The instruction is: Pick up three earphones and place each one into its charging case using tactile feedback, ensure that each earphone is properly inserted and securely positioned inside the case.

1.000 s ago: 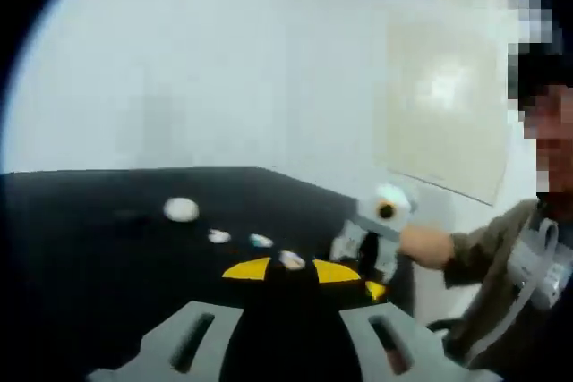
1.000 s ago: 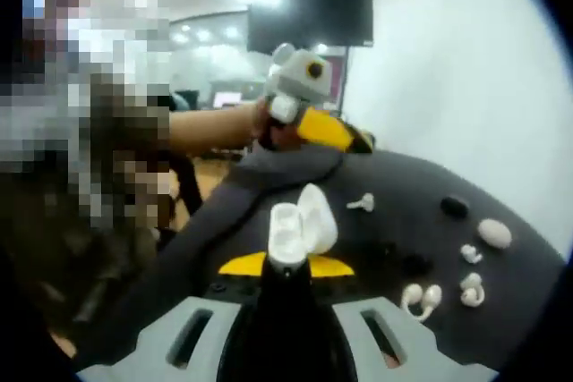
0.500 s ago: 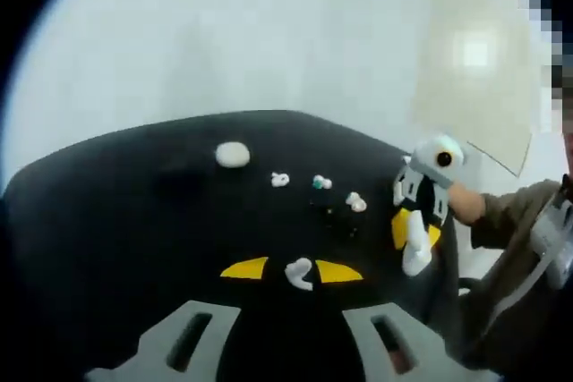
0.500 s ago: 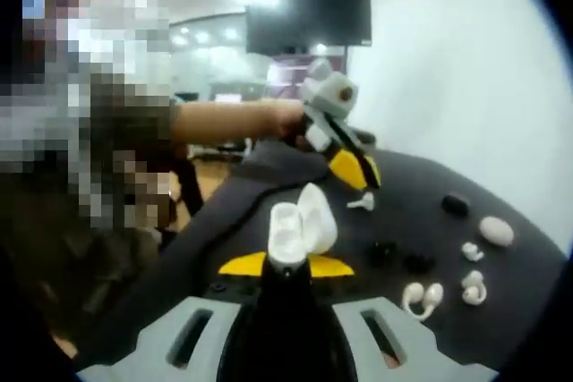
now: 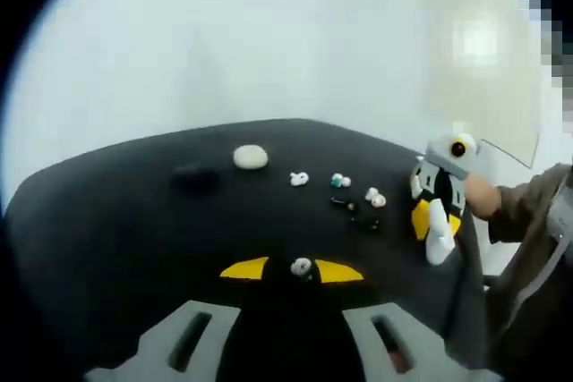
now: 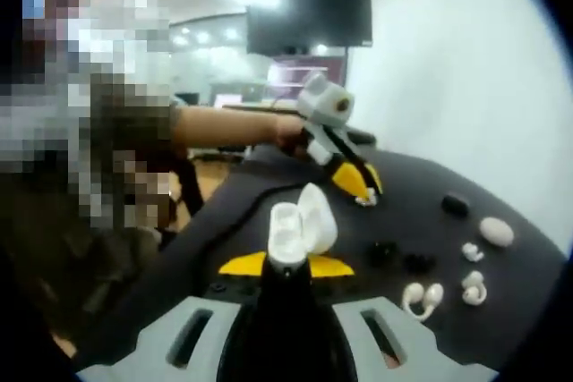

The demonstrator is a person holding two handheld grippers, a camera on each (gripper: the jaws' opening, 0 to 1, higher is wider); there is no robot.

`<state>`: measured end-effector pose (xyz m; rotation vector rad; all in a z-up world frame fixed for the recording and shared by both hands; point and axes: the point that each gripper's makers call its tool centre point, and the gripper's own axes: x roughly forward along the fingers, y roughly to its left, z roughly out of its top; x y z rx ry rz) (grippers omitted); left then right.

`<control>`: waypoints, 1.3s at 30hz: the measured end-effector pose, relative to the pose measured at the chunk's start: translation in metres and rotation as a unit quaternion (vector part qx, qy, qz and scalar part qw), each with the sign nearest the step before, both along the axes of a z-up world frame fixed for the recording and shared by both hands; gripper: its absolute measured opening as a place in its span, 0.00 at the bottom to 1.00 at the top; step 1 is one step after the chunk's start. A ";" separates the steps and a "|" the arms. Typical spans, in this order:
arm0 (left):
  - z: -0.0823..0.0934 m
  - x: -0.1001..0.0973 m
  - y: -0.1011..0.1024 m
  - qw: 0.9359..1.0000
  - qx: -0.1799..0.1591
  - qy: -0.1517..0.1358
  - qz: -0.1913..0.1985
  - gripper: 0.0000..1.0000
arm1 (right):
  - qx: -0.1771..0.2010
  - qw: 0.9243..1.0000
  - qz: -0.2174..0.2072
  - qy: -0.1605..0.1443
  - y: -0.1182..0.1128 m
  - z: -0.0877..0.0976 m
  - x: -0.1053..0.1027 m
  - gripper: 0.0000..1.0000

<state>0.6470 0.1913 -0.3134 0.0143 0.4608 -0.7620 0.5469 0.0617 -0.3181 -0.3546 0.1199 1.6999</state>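
Left gripper [image 5: 302, 267]: fingers clenched on a small white earphone [image 5: 301, 267], low over the black desk [image 5: 107, 212]. Right gripper [image 6: 286, 266]: fingers grasp the open charging case [image 6: 300, 225], cavity upward. The case lies to the earphone's right, well apart; left gripper must travel rightward.

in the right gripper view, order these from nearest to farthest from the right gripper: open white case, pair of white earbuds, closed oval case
1. open white case, held in the right gripper.
2. pair of white earbuds, lower right on the black table.
3. closed oval case, far right.
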 end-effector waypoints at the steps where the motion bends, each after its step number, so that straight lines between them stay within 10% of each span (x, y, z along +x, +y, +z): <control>1: -0.001 -0.001 0.004 1.000 0.002 0.002 0.003 0.15 | 0.000 1.000 0.000 0.000 0.000 0.000 0.000 0.17; 39: 0.002 0.004 -0.021 0.999 0.018 -0.030 -0.024 0.05 | 0.002 1.000 0.001 0.003 0.000 0.000 0.001 0.17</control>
